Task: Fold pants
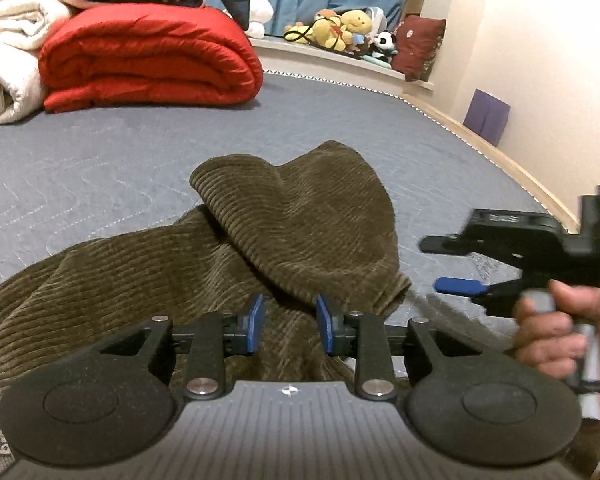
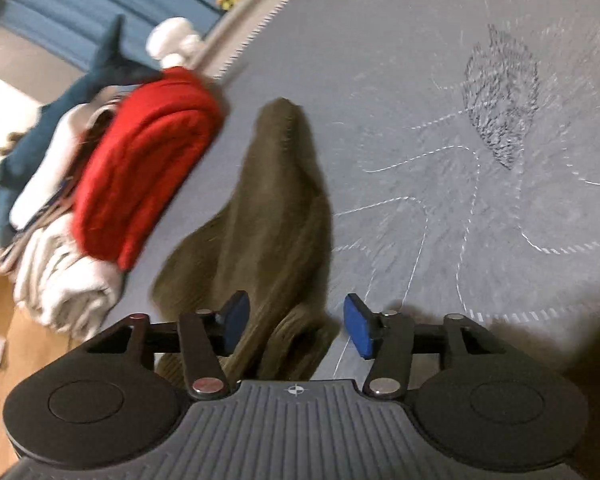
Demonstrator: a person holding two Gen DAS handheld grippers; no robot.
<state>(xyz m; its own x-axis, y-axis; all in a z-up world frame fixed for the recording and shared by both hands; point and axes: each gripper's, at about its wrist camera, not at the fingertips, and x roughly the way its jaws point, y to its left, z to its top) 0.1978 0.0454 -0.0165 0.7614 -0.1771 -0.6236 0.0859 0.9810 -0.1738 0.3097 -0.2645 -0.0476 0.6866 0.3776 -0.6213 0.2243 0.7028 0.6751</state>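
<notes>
Olive-brown corduroy pants (image 1: 300, 220) lie crumpled on a grey quilted bed (image 1: 100, 168), with one part folded back over the rest. My left gripper (image 1: 290, 322) sits low over the near part, shut on a bunched ridge of the cord fabric between its blue pads. My right gripper (image 1: 432, 264) is at the right edge of the left wrist view, held by a hand (image 1: 560, 332), jaws apart and empty. In the right wrist view the pants (image 2: 276, 200) run away from my right gripper (image 2: 296, 324). A strip of cloth passes between the wide jaws, clear of the right pad.
A folded red quilt (image 1: 148, 56) and a white blanket (image 1: 8, 60) are stacked at the far left of the bed. Plush toys (image 1: 340, 28) line a ledge beyond it. The bed's edge curves along the right, near a purple block (image 1: 486, 116).
</notes>
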